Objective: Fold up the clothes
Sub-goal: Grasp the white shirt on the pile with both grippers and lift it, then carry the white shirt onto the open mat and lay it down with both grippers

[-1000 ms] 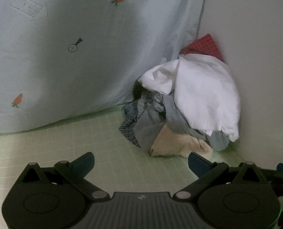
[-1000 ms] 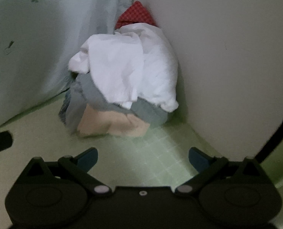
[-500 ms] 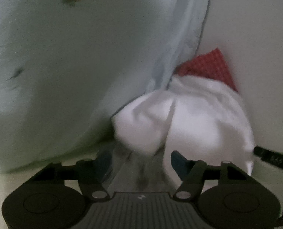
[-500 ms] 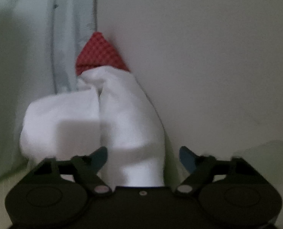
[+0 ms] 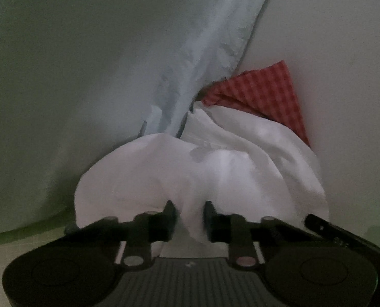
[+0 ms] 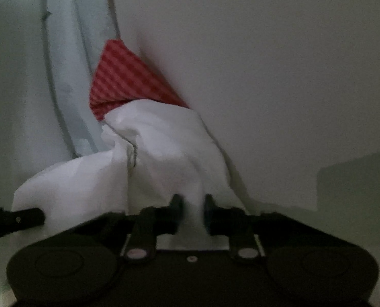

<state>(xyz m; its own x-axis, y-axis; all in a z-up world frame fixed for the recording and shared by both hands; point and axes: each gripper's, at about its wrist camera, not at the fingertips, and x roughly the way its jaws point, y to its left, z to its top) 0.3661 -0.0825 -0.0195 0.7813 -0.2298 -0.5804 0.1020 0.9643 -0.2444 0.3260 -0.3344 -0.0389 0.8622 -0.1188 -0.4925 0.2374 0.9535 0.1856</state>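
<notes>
Left wrist view looks over the left gripper (image 5: 187,211), whose jaws are drawn in on a bunched fold of the white garment (image 5: 230,171), the cloth squeezed between them and hanging a little below the tips. That white garment sits in the corner where a pale blue curtain (image 5: 205,58) meets the plain wall (image 5: 338,51), and a red checked cloth (image 5: 264,92) pokes up behind it, leaning against the wall. Only this view shows a strip of pale green gridded mat (image 5: 13,243) at lower left, and the dark tip of the right gripper entering from the lower right edge, touching the white fabric's right side. Right wrist view shows the right gripper (image 6: 191,206) with its jaws likewise pinching a narrow pleat of the white garment (image 6: 164,140), further toward the wall side of the bundle. From here the red checked cloth (image 6: 128,81) appears larger and directly above the white fabric, between the curtain's (image 6: 69,76) folds and the wall (image 6: 266,64). This view alone shows the left gripper's dark finger coming in at the left edge, pressed against the garment's lower left lobe, and a shadowed step in the wall at right. Both views are dim and slightly blurred.
</notes>
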